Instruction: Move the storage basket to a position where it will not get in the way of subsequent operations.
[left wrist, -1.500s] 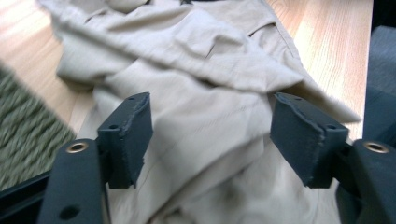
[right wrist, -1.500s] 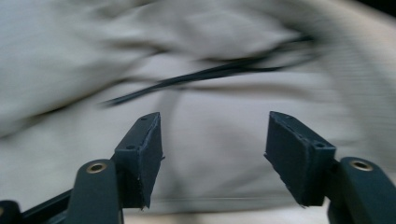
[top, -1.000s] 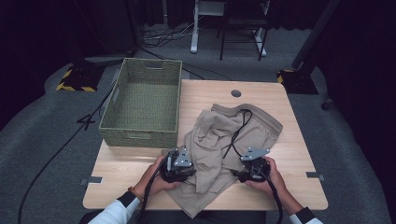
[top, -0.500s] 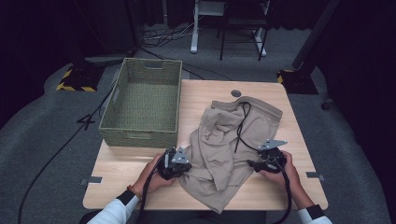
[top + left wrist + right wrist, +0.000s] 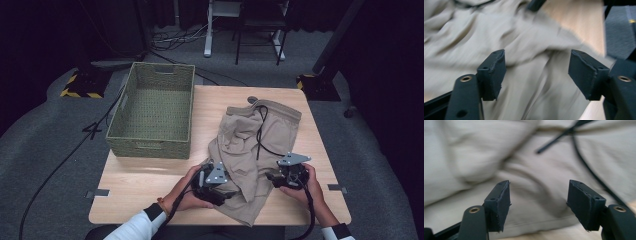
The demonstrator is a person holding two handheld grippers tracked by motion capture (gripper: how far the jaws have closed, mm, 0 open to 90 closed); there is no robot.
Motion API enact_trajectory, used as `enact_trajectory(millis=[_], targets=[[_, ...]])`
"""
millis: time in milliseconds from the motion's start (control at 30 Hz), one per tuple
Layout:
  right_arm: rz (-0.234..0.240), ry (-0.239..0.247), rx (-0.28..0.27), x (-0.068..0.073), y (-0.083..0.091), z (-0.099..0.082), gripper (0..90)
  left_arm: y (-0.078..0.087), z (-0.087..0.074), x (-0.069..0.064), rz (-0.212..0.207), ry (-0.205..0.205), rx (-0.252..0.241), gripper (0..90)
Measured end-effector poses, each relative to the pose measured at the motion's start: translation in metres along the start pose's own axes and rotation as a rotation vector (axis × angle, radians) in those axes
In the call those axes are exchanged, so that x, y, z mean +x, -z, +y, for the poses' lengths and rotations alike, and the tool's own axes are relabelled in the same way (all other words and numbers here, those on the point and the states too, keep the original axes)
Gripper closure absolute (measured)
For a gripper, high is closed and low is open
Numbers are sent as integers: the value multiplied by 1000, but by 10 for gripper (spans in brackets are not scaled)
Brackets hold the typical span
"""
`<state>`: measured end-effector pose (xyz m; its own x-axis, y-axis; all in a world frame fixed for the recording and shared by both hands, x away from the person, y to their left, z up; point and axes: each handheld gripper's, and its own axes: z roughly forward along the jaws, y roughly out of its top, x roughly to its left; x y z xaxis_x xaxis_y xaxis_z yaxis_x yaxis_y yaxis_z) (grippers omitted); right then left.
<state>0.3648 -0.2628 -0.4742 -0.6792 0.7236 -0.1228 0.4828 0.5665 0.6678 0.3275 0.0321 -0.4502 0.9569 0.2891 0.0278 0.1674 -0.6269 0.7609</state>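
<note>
Shorts [image 5: 255, 145], khaki and rumpled, are spread at centre-right of the tabletop [image 5: 150, 185], long axis running toward the top of the frame. The left gripper [image 5: 537, 72], jaws just opened wide, seemingly clear of cloth, is nearer; the right gripper [image 5: 539, 202] gapes alongside.

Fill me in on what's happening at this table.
A person holds a gripper in each hand over a pair of tan shorts lying crumpled on the wooden table. The left gripper has just been opening its jaws, and nothing is pinched between them. The right gripper is open too, pointing at the cloth near the black drawstring. A green woven basket stands empty to the left.
</note>
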Motion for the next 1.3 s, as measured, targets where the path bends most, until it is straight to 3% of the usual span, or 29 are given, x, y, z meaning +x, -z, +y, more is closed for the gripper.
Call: enact_trajectory(millis=[133,333,400,567,667,700,800,1033,1200,1300], targets=[[68,19,-8,10,1,-4,342,-22,12,-4,-17,12,20,232],[96,12,-2,10,-4,-7,329,-52,16,1,-19,52,81,209],[89,28,11,11,-6,-7,328,-60,15,2,-12,46,111,298],[83,27,27,11,-10,-8,325,-68,9,6,-2,48,134,674],[104,-15,45,7,-10,-8,330,-62,8,10,1,40,125,833],[106,-27,51,6,-10,-8,330,-58,8,11,1,39,121,850],[87,-33,60,2,-9,-9,332,-46,7,15,13,26,120,865],[29,-89,92,-16,-4,-14,331,0,-5,30,76,64,49,866],[-52,-120,118,-34,1,-19,325,33,-24,40,138,103,24,866],[-50,-166,125,-48,3,-24,315,50,-39,43,172,131,32,866]])
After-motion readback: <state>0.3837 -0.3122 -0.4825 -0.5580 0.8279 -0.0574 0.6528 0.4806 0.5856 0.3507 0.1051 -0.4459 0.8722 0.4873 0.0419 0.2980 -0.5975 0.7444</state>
